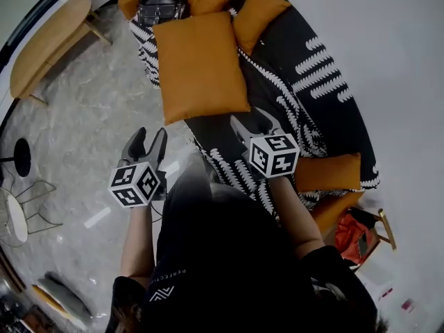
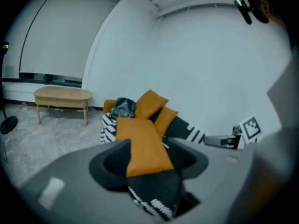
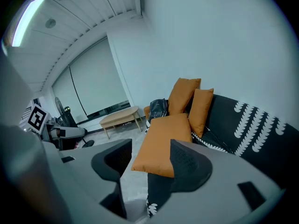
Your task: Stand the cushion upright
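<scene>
A large orange cushion [image 1: 200, 64] lies flat on the seat of a black sofa [image 1: 326, 96] with white leaf print. It also shows flat ahead in the left gripper view [image 2: 142, 143] and the right gripper view [image 3: 163, 143]. My left gripper [image 1: 147, 144] hangs over the floor, short of the cushion's near left corner, jaws open and empty [image 2: 148, 164]. My right gripper [image 1: 255, 123] hovers over the sofa seat just short of the cushion's near right corner, jaws open and empty [image 3: 149, 160]. Neither touches the cushion.
Two smaller orange cushions [image 1: 258, 12] lean upright at the sofa's back beside a black bag [image 1: 162, 2]. Another orange cushion [image 1: 327, 172] lies at the sofa's near end. A wooden bench [image 1: 48, 44] stands on the marble floor at left. A small black stand [image 1: 21, 157] is nearby.
</scene>
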{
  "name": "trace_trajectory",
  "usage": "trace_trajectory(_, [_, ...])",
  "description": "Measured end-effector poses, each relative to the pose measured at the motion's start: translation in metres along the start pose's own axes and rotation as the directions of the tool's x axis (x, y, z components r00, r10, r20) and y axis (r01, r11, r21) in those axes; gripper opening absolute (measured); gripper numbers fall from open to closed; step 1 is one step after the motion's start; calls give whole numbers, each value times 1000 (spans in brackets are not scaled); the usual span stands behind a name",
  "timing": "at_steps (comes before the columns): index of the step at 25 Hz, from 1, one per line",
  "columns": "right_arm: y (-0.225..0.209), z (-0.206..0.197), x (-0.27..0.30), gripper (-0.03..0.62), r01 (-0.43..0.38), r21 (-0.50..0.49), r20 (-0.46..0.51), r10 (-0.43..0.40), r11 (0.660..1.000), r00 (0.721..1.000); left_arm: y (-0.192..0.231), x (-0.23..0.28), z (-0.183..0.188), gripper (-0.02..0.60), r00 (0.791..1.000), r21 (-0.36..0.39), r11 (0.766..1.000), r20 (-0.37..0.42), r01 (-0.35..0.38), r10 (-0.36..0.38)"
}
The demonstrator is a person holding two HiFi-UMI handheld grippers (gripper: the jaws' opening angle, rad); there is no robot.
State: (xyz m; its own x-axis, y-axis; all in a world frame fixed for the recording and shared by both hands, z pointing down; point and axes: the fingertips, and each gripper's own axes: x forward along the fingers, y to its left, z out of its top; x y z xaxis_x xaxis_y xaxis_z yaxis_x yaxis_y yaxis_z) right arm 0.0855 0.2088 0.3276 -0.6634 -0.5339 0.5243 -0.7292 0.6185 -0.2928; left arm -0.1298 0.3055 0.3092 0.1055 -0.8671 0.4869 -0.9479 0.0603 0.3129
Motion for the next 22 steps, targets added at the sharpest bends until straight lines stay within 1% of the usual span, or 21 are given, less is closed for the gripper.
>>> trace_trajectory(4, [-10,6,21,249,30,18,-26,-29,999,999,14,30,4,258,999,-32,999,-36,19,-20])
trace_trajectory(7, [-28,15,42,256,52,27,-42,-50,998,998,26,64,7,265,997,-54,998,-68,21,-24])
trace_trajectory(13, [-68,35,97,261,93,56,-85,-88,994,992,57,137,17,270,992,-68,998,-123,-1,-8])
trace_trajectory(16, [-82,40,124,264,108,80,-113,-98,991,989,77,164,19,273,987,-74,997,-158,-20,8])
trace_trajectory(22, [-115,43,176,264,132,111,-160,-114,985,980,107,216,22,273,980,-69,996,-195,-51,36])
